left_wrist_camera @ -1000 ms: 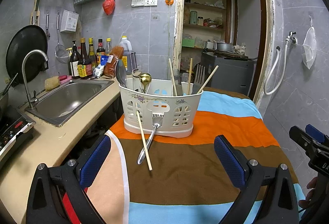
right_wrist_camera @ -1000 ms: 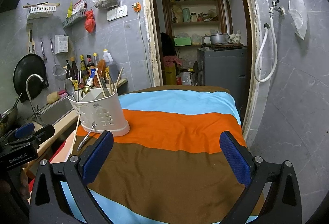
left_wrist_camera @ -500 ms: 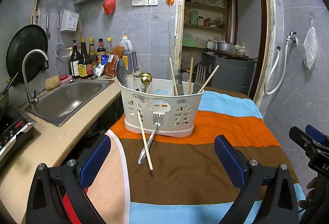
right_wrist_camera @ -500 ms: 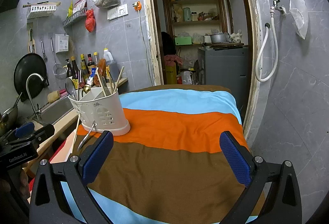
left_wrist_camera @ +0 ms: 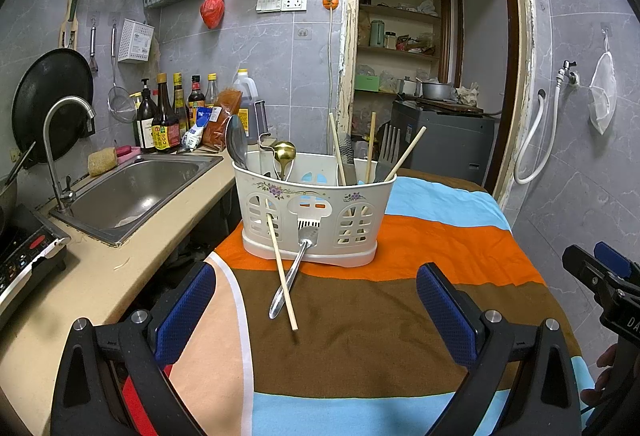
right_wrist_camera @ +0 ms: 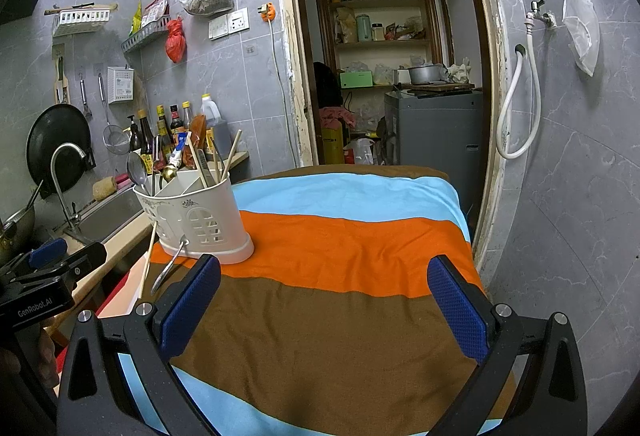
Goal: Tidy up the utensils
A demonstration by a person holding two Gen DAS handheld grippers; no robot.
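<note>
The left tongs point(left_wrist_camera: 316, 300) are hanging wide apart and empty above the striped cloth point(left_wrist_camera: 360, 316) covering the tabletop, and the right tongs point(right_wrist_camera: 324, 296) are likewise gaping with nothing between them. Just ahead of the left tongs, a chopstick point(left_wrist_camera: 282, 276) and a metal utensil point(left_wrist_camera: 290, 280) are lying crossed, leaning against the white caddy point(left_wrist_camera: 316, 220), which is holding spoons and chopsticks upright near the sink point(left_wrist_camera: 136, 192).

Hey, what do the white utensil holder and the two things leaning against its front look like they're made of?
Utensil holder: likely glossy molded plastic, with cut-out windows and printed flowers. Chopstick: pale matte stick, probably wood or bamboo. Spatula: shiny reflective handle, apparently stainless steel.
</note>
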